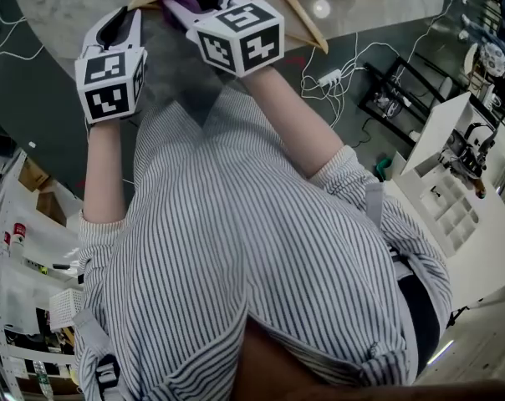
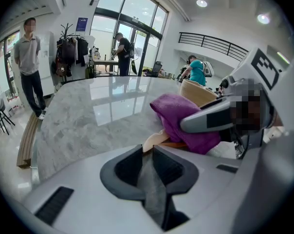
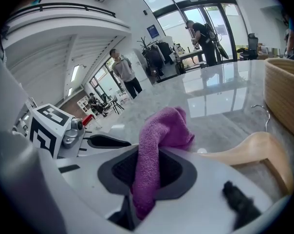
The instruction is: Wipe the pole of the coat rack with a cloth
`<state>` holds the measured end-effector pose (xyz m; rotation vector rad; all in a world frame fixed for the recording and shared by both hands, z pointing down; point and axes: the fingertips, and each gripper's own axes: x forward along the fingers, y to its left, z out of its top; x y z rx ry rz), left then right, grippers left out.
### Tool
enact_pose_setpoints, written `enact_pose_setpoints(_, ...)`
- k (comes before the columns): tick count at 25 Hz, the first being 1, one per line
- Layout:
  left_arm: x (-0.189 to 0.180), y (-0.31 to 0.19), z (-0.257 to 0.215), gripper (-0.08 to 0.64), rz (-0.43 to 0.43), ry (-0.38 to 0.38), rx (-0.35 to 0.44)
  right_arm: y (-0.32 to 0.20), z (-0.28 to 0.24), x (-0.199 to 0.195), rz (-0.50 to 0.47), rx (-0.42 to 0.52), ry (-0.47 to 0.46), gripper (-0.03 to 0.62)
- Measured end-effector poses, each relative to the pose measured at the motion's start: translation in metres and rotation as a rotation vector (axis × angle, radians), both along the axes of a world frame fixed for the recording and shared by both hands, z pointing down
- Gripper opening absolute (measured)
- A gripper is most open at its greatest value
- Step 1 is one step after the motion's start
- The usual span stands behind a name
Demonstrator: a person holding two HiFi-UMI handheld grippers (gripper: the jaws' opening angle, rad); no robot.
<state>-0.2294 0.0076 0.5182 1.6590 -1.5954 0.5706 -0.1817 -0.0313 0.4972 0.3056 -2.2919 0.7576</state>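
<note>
Your striped shirt [image 1: 236, 249] fills most of the head view. Beyond it, both grippers sit over the round marble desk [image 1: 68, 7].

Your right hand-held gripper [image 3: 159, 152] is clamped on the purple cloth [image 3: 164, 130]. A fat fold sticks out past the jaws and a tail hangs down between them. Your left hand-held gripper [image 2: 144, 147] has its jaws drawn nearly together, and as far as I can tell it's nipping the tip of the wooden hanger [image 2: 154, 141] lying on the desk.

I don't see a rack pole within reach. The hanger is the only wooden bar here, and the only coat stand [image 2: 66, 48] is way off by the windows.

If it's the hanger's bar you're wiping:
- Keep the left grip firm so the hanger can't swivel.
- Lay the loose fold flat on the wood, not the jaw edges.
- Drag along the length in one steady pass.
- Go light, since that fold could slide out of the pinch.

Container-wise, there's a tan basket [image 3: 283, 96] on the desk just past the hanger. No view looks into it, so I can't tell what's inside.
</note>
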Motion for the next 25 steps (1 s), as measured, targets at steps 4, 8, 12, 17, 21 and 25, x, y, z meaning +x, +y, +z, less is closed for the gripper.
enact_pose_setpoints(4,0.003,-0.004,0.000,0.075,0.006,-0.003,-0.006,0.000,-0.002,-0.005,-0.006,-0.006,-0.014,0.075)
enact_pose_setpoints(8,0.002,-0.003,0.001,0.075,0.005,-0.007,-0.006,0.006,-0.002,-0.012,-0.030,-0.009,-0.027,0.075)
enact_pose_setpoints(12,0.002,-0.004,0.002,0.075,0.005,-0.006,-0.006,0.008,-0.003,-0.015,-0.046,-0.009,-0.038,0.075)
enact_pose_setpoints(17,0.001,-0.001,0.000,0.075,0.008,-0.017,-0.001,0.015,-0.010,-0.022,-0.056,-0.014,-0.057,0.075)
enact_pose_setpoints(21,0.000,-0.001,-0.001,0.075,0.008,-0.018,0.001,0.017,-0.016,-0.024,-0.049,-0.023,-0.083,0.075)
enact_pose_setpoints(25,0.002,-0.002,0.000,0.075,0.009,-0.022,0.002,0.017,-0.022,-0.022,-0.038,-0.044,-0.126,0.075)
